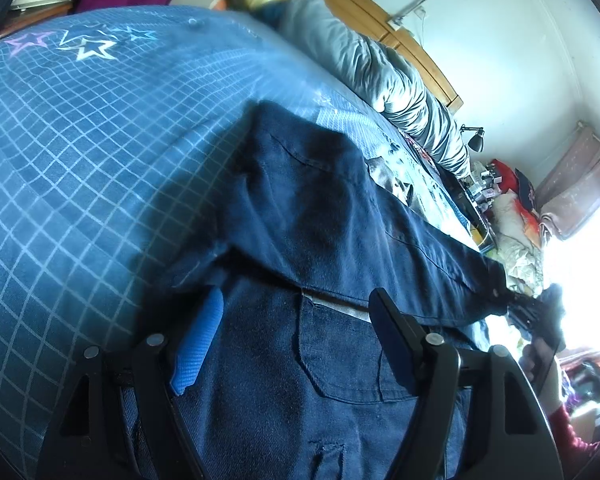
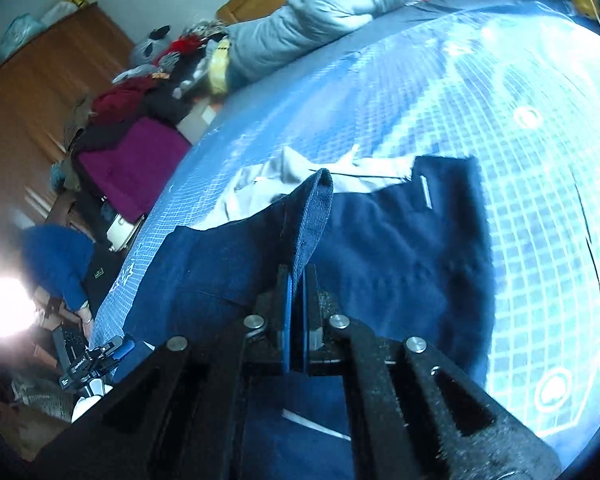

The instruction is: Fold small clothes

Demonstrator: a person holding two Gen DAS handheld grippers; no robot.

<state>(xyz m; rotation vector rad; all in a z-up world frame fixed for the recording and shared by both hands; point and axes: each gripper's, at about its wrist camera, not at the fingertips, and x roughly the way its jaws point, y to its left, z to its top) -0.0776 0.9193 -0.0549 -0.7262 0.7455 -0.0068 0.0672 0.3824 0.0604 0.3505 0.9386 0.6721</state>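
Here, navy shorts lie on a blue grid-patterned bedsheet — grey duvet behind

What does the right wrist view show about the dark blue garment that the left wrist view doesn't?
Only the right wrist view shows the right gripper shut on a raised fold of the dark blue garment, and pale lining at its far edge. Only the left wrist view shows the left gripper open over the garment's pocket, plus a gray duvet's full length. Both show the garment lying on the blue grid bedsheet.
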